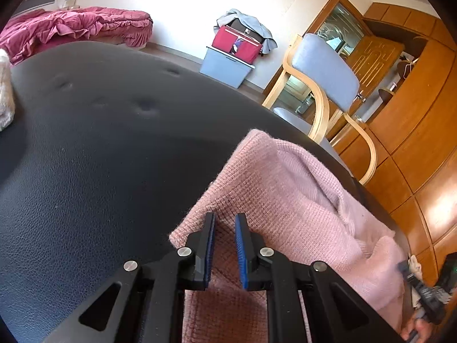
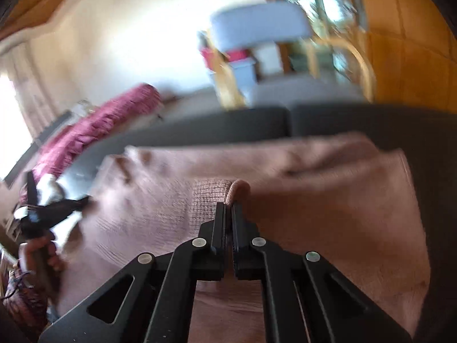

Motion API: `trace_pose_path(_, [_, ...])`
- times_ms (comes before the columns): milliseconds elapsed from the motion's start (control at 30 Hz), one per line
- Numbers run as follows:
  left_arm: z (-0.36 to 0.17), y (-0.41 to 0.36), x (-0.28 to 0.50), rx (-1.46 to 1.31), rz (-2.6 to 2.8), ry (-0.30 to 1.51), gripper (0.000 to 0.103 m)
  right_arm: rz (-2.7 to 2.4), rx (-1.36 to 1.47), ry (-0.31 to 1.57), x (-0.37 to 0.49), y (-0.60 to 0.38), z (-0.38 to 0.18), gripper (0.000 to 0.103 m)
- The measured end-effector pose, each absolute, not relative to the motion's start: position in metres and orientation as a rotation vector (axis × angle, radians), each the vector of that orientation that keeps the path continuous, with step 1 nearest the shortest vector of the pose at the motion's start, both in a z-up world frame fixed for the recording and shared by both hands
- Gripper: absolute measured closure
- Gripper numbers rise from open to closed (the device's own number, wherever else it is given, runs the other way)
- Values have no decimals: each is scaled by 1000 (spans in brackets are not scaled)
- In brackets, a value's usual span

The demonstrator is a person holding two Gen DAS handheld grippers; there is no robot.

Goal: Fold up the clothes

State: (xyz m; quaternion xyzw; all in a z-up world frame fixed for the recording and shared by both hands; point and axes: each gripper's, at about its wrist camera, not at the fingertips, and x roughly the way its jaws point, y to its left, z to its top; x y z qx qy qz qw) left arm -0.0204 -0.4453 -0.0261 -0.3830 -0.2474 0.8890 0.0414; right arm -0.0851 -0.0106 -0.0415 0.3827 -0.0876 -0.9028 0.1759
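Sweater [image 2: 300,177] lies pink on our black table [image 1: 85,171]. Our right gripper [image 2: 228,208] pinches its fold tight. At nine o'clock our left gripper [image 1: 224,223] stands slightly apart around knit; grip unclear.

Your left wrist view is sharp; daylight blows out the white wall [image 1: 177,5] and glares off the wooden cabinets [image 1: 440,208] at right. Your right wrist view is motion-blurred everywhere but the gripper itself, with a window [image 2: 11,108] overexposed at left. Both show heavy fisheye bending and dark vignetted corners. Shadows are soft.
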Motion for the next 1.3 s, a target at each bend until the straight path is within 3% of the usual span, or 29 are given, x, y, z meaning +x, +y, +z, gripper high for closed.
trace_pose_path(133, [-4, -451, -17, -1020, 2658, -781, 89, -2446, 1103, -458, -81, 5, -62, 95])
trace_pose_path(200, [10, -446, -26, -979, 2633, -707, 87, -2424, 1105, -536, -81, 10, -65, 84])
trace_pose_path(267, [19, -436, -46, -1037, 2626, -548, 86, -2419, 1117, -621, -84, 17, -67, 57])
trace_pose_path(333, [19, -425, -69, -1124, 2649, -390, 86, -2394, 1118, -707, -89, 21, -70, 50])
trace_pose_path(400, [13, -419, -87, -1219, 2674, -281, 86, -2352, 1112, -778, -93, 21, -72, 50])
trace_pose_path(600, [-8, -408, -114, -1345, 2699, -111, 81, -2368, 1130, -637, -99, 0, -72, 50])
trace_pose_path(767, [-21, -403, -122, -1314, 2732, -90, 78, -2419, 1123, -502, -96, -15, -72, 49])
trace_pose_path(900, [-8, -405, -118, -1201, 2805, -89, 76, -2412, 1118, -505, -94, -12, -71, 48])
trace_pose_path(1167, [-17, -389, -125, -1258, 2695, 190, 70, -2432, 1105, -412, -91, -17, -66, 48])
trace_pose_path(1300, [-20, -397, -133, -1289, 2729, 90, 67, -2439, 1110, -359, -91, -20, -66, 48])
